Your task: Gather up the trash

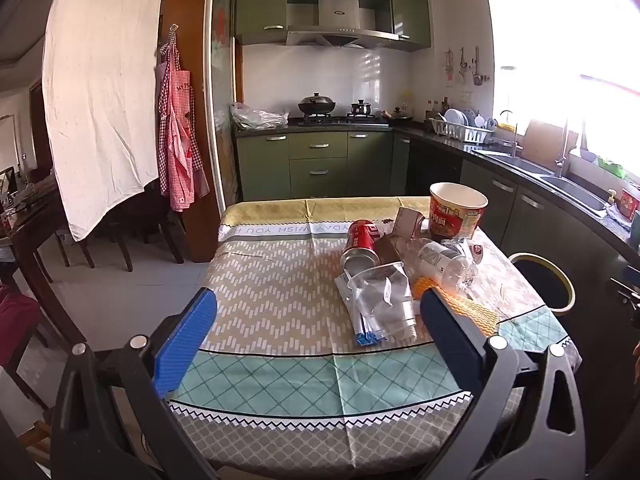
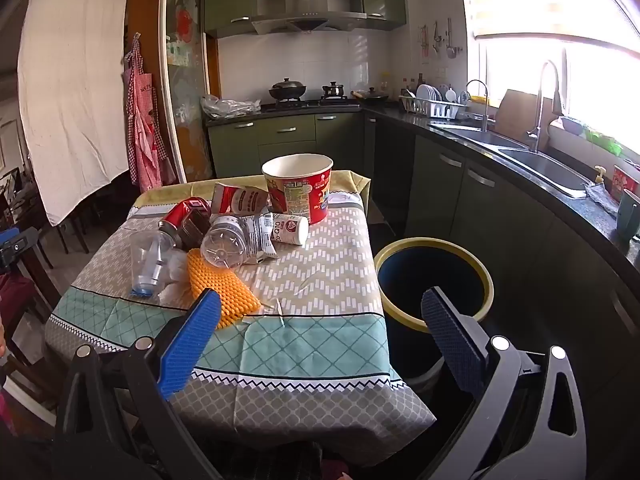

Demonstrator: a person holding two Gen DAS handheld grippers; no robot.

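A heap of trash lies on the patterned tablecloth (image 1: 272,288): a red soda can (image 1: 360,240) on its side, a clear plastic cup (image 1: 384,300), a crushed clear bottle (image 1: 444,260), an orange foam net (image 2: 222,288) and a tall red noodle cup (image 2: 300,186) standing upright. A small white bottle (image 2: 290,229) lies beside the noodle cup. A dark bin with a yellow rim (image 2: 434,280) stands to the right of the table. My left gripper (image 1: 316,320) hangs open before the clear cup. My right gripper (image 2: 320,320) is open over the table's near right edge.
Green kitchen cabinets with a stove (image 1: 340,118) fill the back wall. A counter with a sink (image 2: 520,156) and dish rack (image 2: 434,106) runs along the right. A white sheet (image 1: 100,92) and aprons (image 1: 178,136) hang at the left, with dark chairs (image 1: 120,232) beyond.
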